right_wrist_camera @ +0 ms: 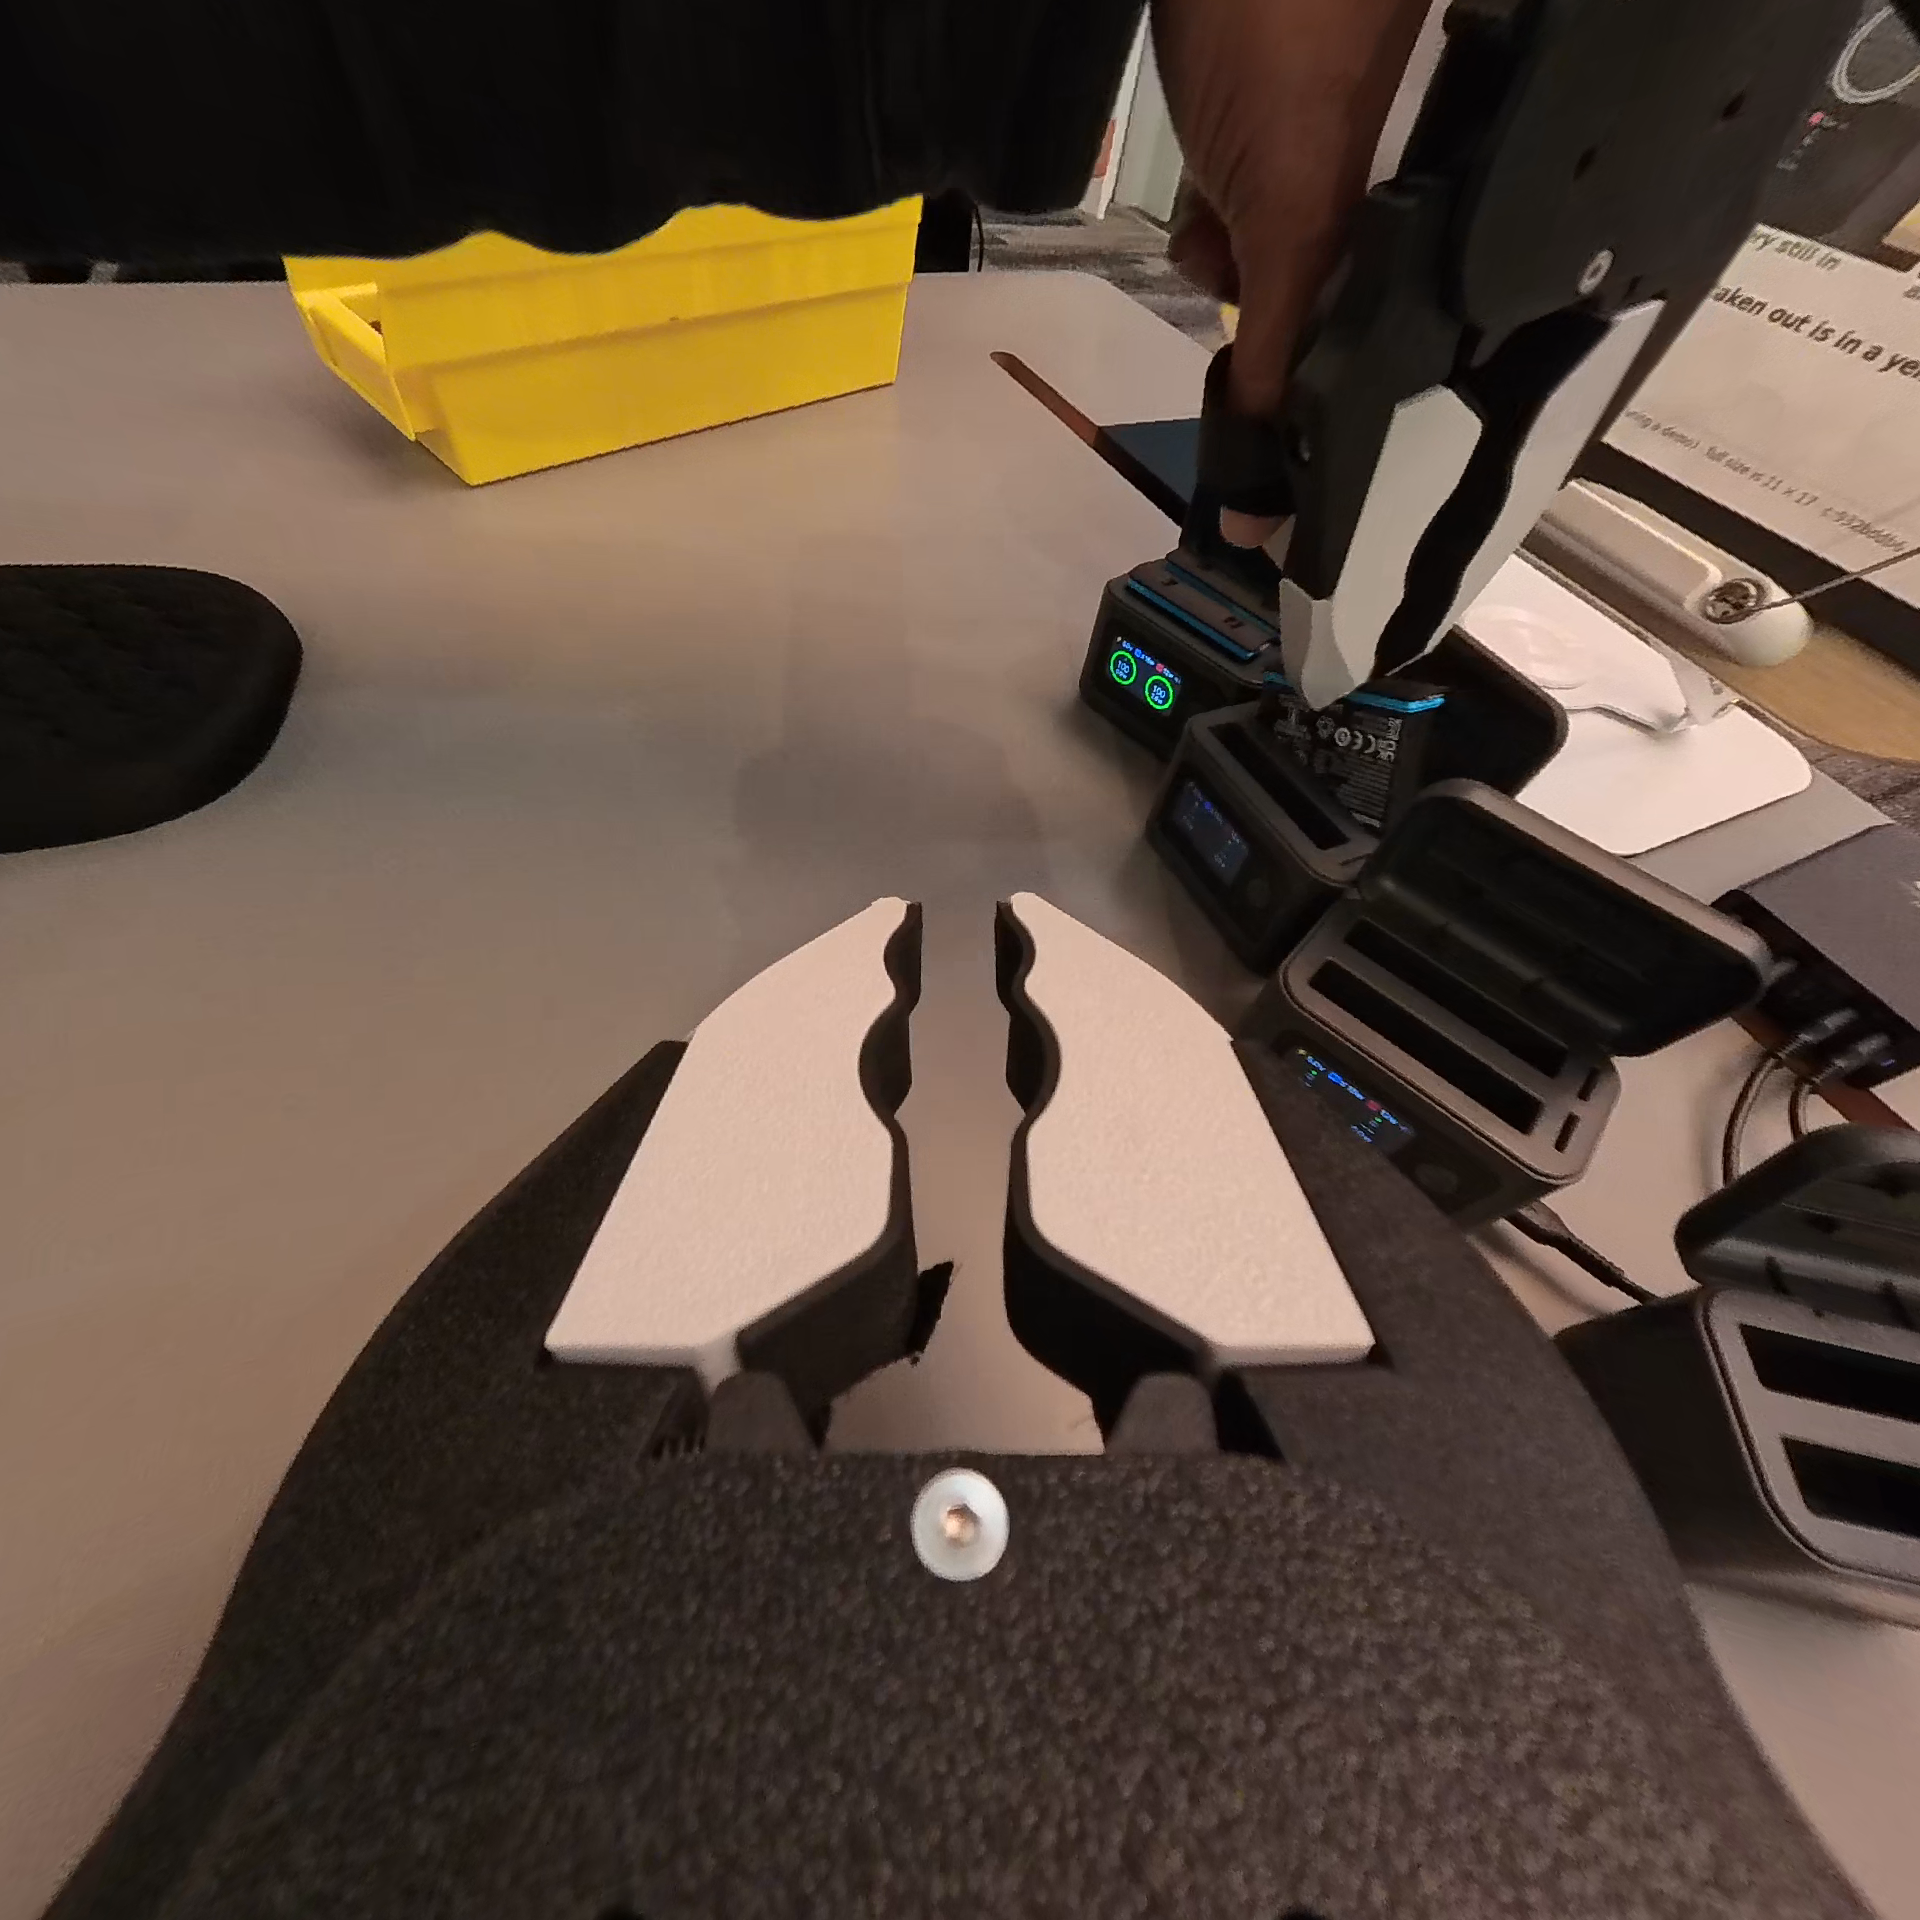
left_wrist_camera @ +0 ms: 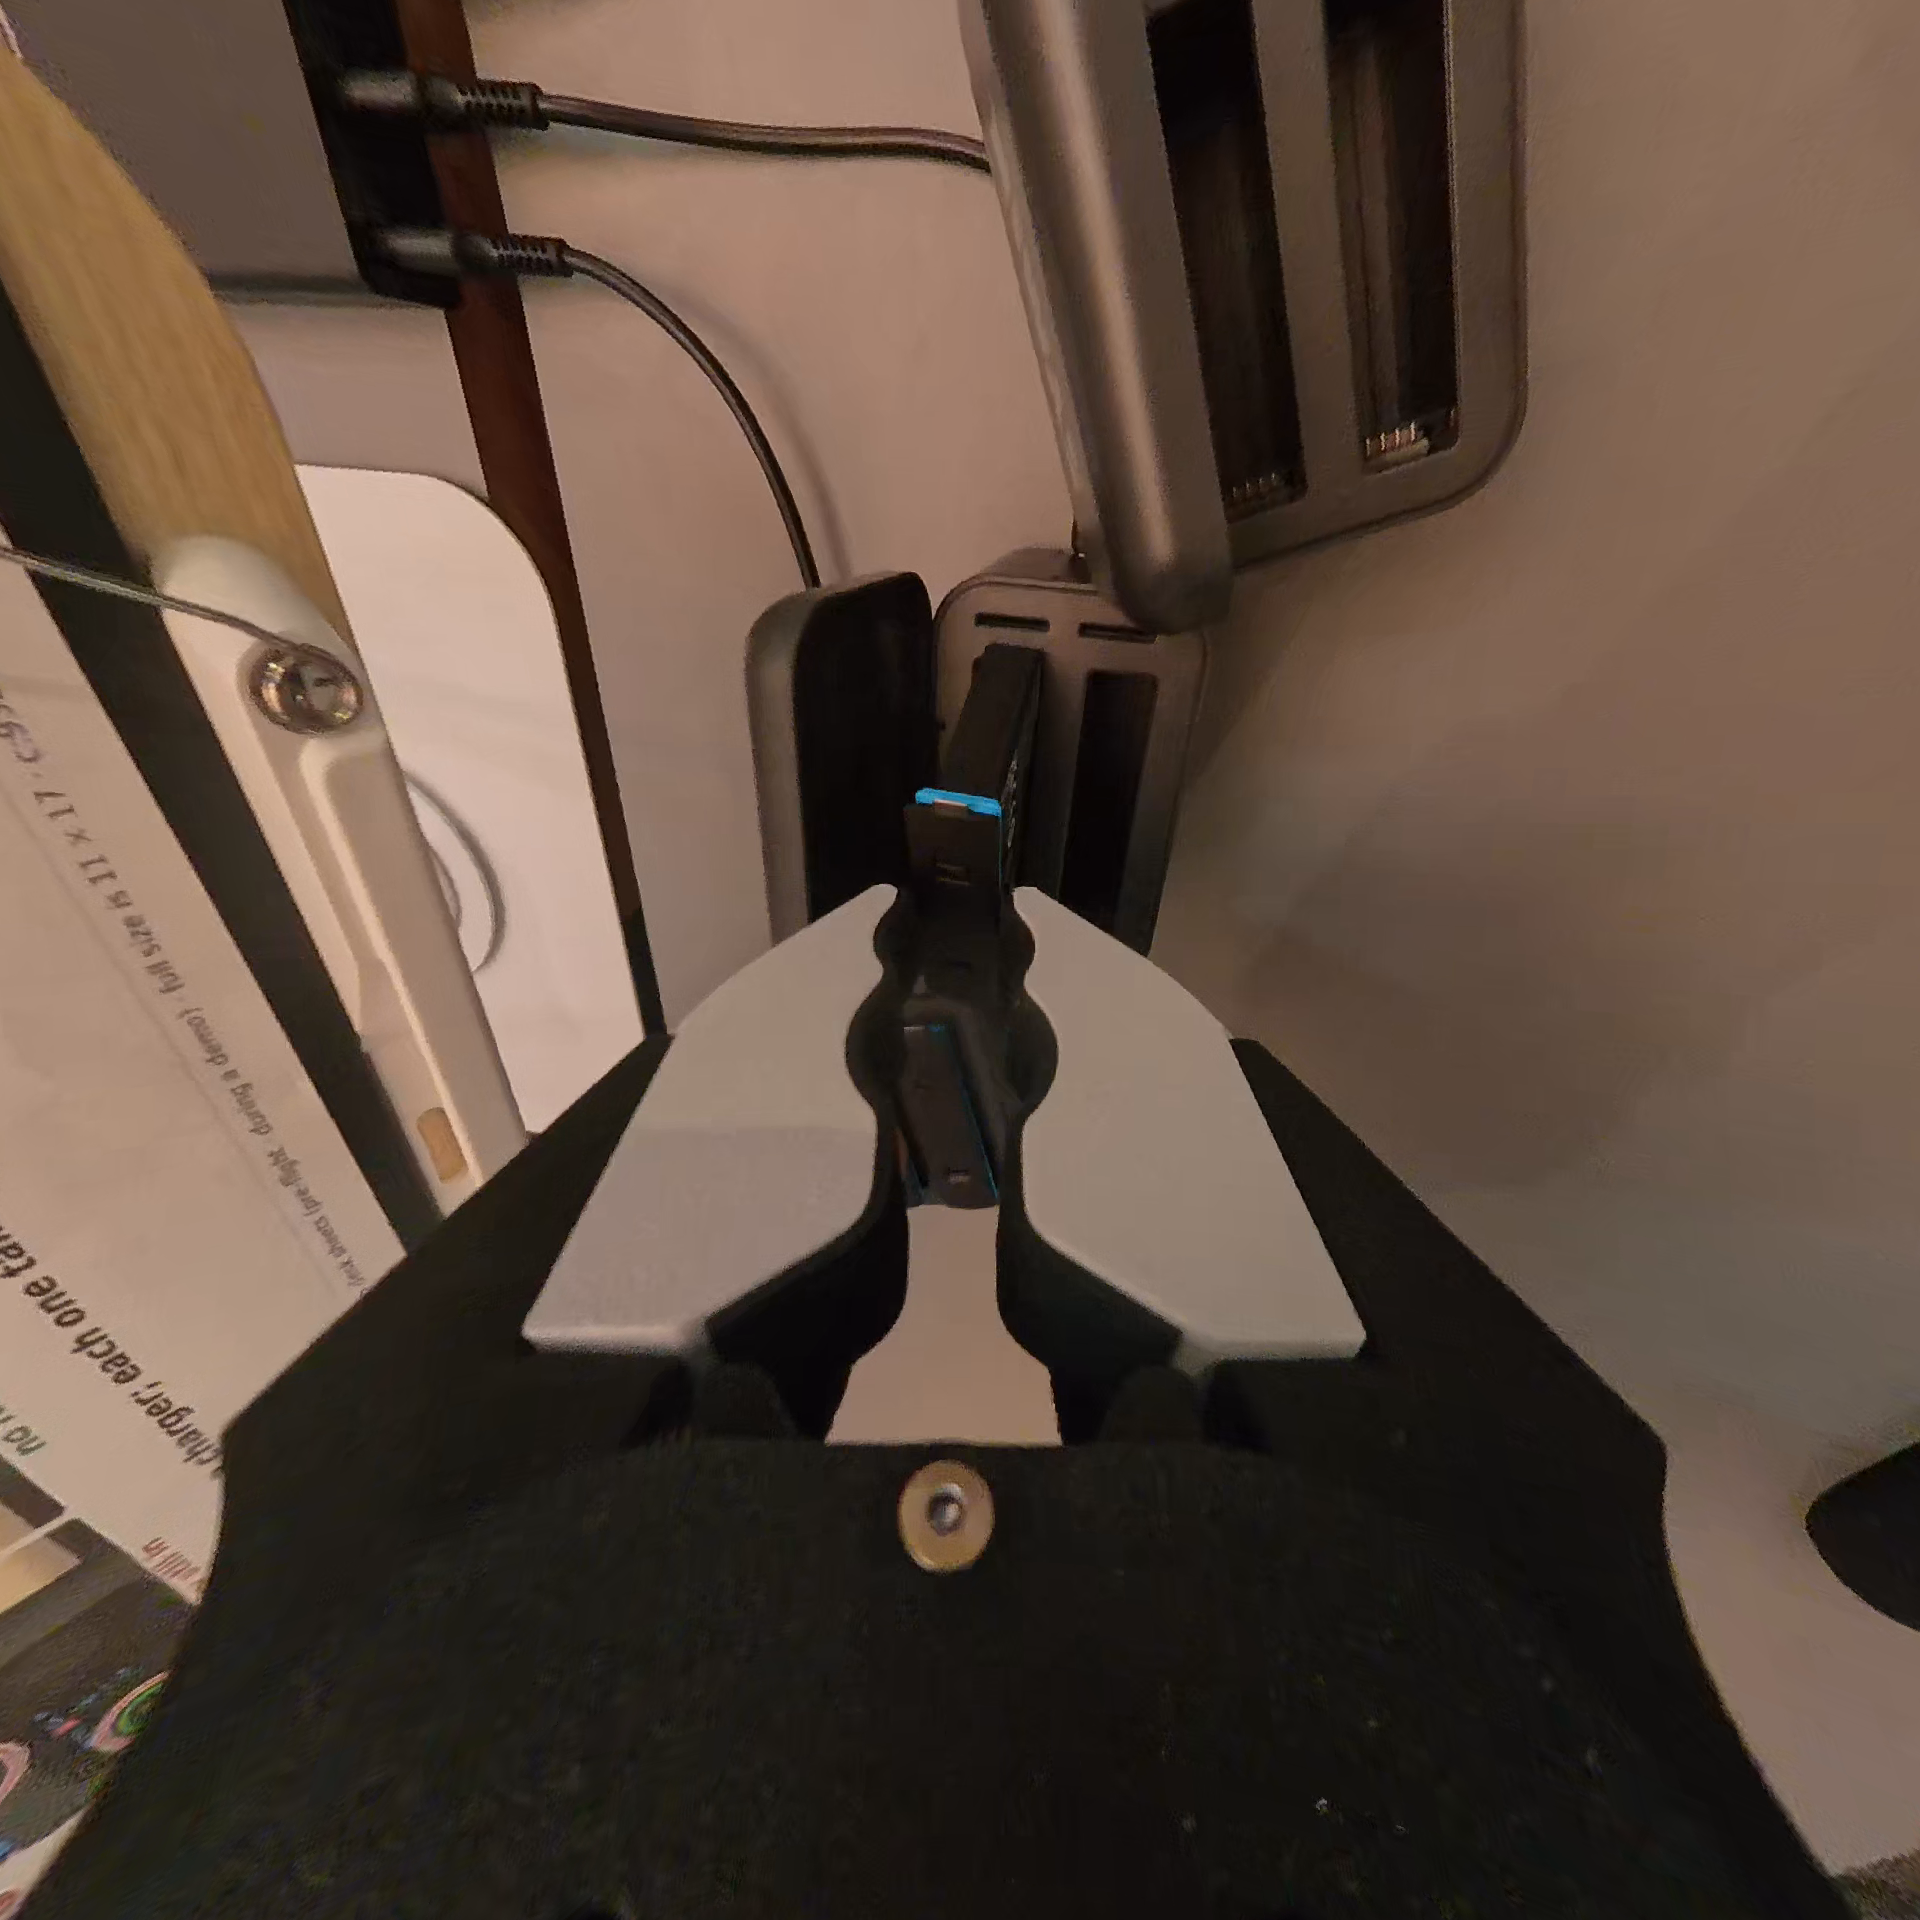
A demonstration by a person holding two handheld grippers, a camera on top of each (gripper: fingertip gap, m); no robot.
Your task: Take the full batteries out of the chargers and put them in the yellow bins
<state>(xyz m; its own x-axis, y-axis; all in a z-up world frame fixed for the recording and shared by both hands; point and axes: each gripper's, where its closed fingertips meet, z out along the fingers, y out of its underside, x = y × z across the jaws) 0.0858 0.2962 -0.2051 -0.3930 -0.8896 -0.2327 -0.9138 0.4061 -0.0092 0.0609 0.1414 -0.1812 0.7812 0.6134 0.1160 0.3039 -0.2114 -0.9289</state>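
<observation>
A: On the grey table [right_wrist_camera: 623, 727], item one: the left gripper [left_wrist_camera: 951, 904], fingers closed on a black battery [left_wrist_camera: 961, 862] with a blue edge. Its own view looked straight down onto the charger [left_wrist_camera: 1070, 769] beneath; the battery stood partly risen from the left slot, the right slot dark and vacant. Another charger [left_wrist_camera: 1299, 270] beside it showed two vacant slots.

B: The right wrist view gave what that one could not. Item two: a row of chargers from the side, the far charger [right_wrist_camera: 1174, 655] carrying two blue-edged batteries and two green rings lit on its front. The gripped battery [right_wrist_camera: 1340, 748] leaned out of the second charger [right_wrist_camera: 1247, 831].

A: And the pose?

B: The left gripper [right_wrist_camera: 1340, 665] pointed steeply down, a hand [right_wrist_camera: 1278, 208] gripping it from above, one finger through a black loop. Item three: the right gripper [right_wrist_camera: 956, 925], level and low over bare table, fingers a narrow gap apart, holding nothing.

A: Containers?

B: One yellow bin [right_wrist_camera: 623, 343] at the far edge, well apart from the chargers; its inside could not be seen. Nearest, two chargers with lids raised, the third charger [right_wrist_camera: 1455, 1049] showing vacant slots. A black pad [right_wrist_camera: 125, 696] lay at the left.
</observation>
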